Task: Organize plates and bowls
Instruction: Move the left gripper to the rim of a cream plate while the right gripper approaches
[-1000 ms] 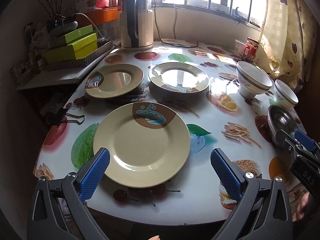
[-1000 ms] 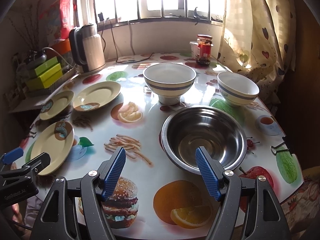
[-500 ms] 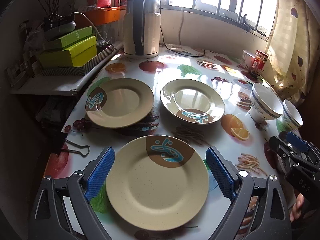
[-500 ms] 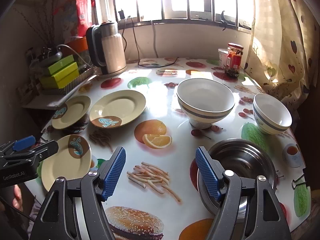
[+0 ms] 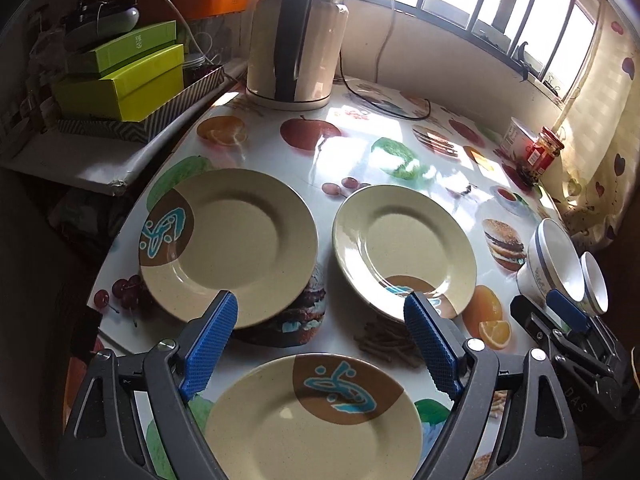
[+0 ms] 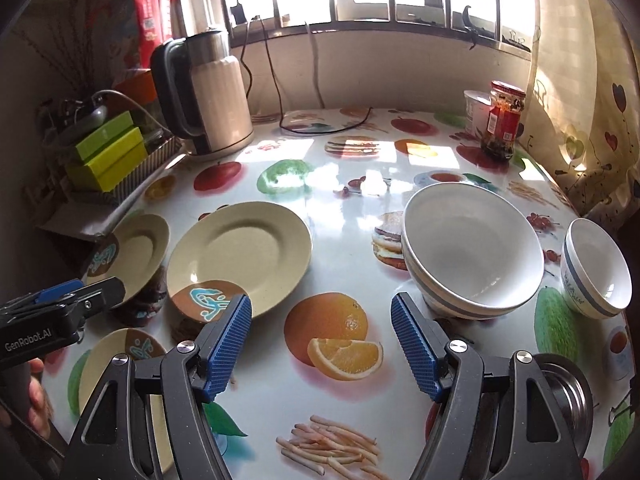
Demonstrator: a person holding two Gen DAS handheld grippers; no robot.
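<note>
From the left wrist, the left gripper (image 5: 322, 346) hangs over the fruit-print table (image 5: 360, 148), jaws closing with nothing between them, three beige round plates (image 5: 230, 246) lying below. From the right wrist, the right gripper (image 6: 322, 346) gapes wide and empty near the large white blue-banded bowl (image 6: 472, 248).

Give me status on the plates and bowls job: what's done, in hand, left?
Done: nothing stacked.

In hand: nothing. Left gripper is closing slightly with nothing between its pads; right gripper open, empty.

Left: near plate, far-left plate, third plate, large bowl, small bowl and steel bowl all sit apart on the table.
</note>
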